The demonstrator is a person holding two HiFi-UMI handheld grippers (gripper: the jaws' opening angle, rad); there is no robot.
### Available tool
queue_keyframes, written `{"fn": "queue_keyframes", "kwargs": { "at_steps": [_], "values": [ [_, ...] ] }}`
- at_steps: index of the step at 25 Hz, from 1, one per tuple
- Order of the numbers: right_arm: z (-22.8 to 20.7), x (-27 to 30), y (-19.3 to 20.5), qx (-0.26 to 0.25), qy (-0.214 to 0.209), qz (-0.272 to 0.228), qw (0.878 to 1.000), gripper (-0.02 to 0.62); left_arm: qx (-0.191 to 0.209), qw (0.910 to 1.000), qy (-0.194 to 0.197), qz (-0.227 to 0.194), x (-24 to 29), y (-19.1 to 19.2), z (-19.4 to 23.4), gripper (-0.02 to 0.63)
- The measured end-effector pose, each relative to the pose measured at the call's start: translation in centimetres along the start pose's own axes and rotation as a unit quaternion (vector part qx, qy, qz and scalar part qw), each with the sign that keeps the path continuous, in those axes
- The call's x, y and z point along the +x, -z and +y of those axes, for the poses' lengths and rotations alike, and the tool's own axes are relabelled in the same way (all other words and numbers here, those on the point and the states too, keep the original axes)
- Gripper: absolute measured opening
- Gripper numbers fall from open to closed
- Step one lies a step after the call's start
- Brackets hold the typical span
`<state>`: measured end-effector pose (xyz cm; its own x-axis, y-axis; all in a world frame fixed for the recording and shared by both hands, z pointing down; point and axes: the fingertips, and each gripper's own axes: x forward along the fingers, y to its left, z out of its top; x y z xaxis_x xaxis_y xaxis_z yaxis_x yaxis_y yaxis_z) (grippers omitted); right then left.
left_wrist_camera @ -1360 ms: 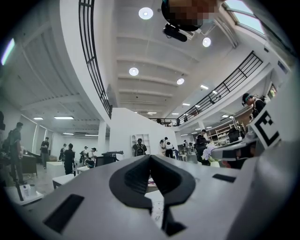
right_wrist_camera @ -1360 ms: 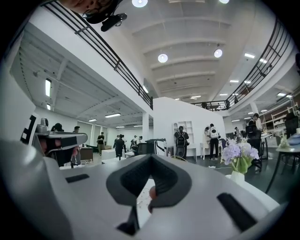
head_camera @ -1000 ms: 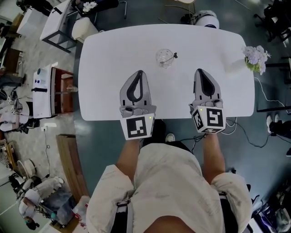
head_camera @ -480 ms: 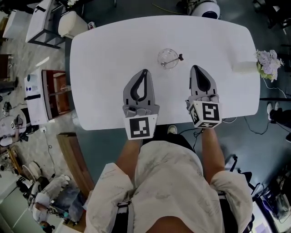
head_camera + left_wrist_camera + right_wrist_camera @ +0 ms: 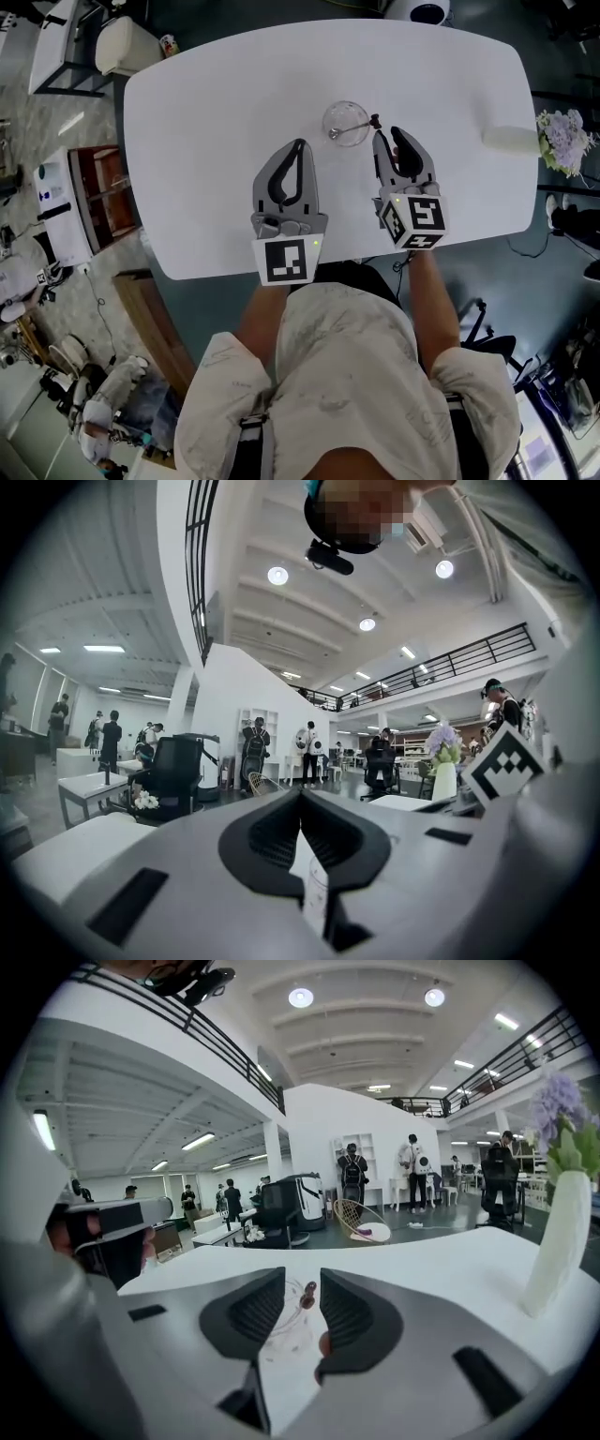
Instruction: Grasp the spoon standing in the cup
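- A clear glass cup (image 5: 346, 123) stood on the white oval table (image 5: 206, 112), with a thin dark-tipped spoon (image 5: 367, 120) leaning inside.
- The right gripper (image 5: 387, 137) had its jaws opening, the spoon tip just beyond them, untouched.
- The left gripper (image 5: 298, 148) had its jaws pressed together, empty.

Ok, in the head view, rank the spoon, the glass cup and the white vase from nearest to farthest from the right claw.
Right claw, opening with nothing between its jaws:
1. Dark-tipped metal spoon, just ahead, leaning toward it.
2. Clear glass cup, ahead and left.
3. White vase of purple flowers, far off to the right.
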<state>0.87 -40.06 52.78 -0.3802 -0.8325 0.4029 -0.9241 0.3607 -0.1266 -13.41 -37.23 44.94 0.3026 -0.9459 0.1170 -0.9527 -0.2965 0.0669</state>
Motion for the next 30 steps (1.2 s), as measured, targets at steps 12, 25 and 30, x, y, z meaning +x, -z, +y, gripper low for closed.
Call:
{"fn": "queue_keyframes", "kwargs": {
  "at_steps": [12,25,30],
  "values": [
    [-0.6,3.9,3.1,0.029,-0.01,0.046,0.998,0.146,-0.018,0.9995,0.015,0.021,2.1,2.1,0.3,0.005],
    [-0.8,4.4,3.0,0.046,-0.012,0.043,0.998,0.057,-0.018,0.9992,0.023,0.029,2.8,2.4,0.1,0.005],
    [-0.4,4.1,2.6,0.054,-0.02,0.035,0.998,0.053,-0.014,0.9997,0.015,0.016,2.2,1.6,0.4,0.005]
  ]
}}
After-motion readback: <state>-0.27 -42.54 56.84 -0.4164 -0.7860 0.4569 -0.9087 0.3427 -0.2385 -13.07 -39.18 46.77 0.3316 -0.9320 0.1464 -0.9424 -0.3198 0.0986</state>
